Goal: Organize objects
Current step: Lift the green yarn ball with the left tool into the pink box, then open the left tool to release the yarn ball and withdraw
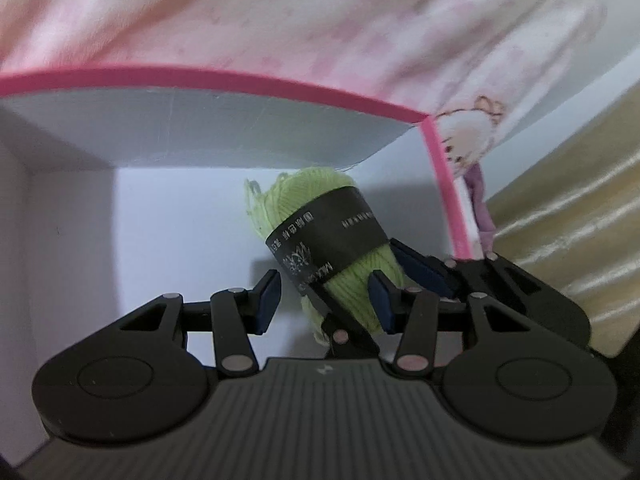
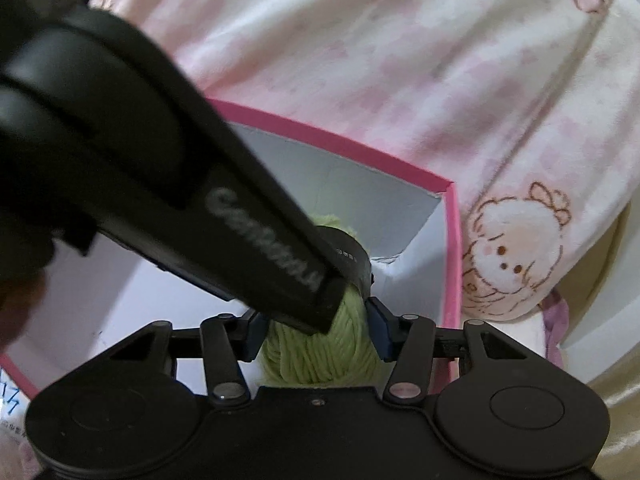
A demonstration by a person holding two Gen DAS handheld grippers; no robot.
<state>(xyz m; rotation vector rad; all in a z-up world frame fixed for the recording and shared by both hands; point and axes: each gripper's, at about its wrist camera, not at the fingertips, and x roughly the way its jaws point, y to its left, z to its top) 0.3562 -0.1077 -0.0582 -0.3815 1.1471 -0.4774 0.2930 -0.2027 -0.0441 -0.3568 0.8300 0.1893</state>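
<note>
A light green yarn skein (image 1: pixel 352 292) with a black paper band hangs inside a white box with a pink rim (image 1: pixel 240 76). My left gripper (image 1: pixel 325 304) is shut on the skein near the band, its blue pads touching both sides. The right gripper's fingers (image 1: pixel 420 272) reach in from the right onto the same skein. In the right wrist view my right gripper (image 2: pixel 318 334) has its pads pressed on the skein's (image 2: pixel 320 356) lower end. One of the left gripper's black fingers (image 2: pixel 280 264) crosses over it from the upper left. The skein's far end is hidden.
The box (image 2: pixel 452 260) rests on a pink and white blanket (image 2: pixel 400 60) printed with a cartoon figure (image 2: pixel 508 252). Golden satin fabric (image 1: pixel 580 220) lies to the right. Inside the box, the white floor (image 1: pixel 160 240) to the left of the skein shows bare.
</note>
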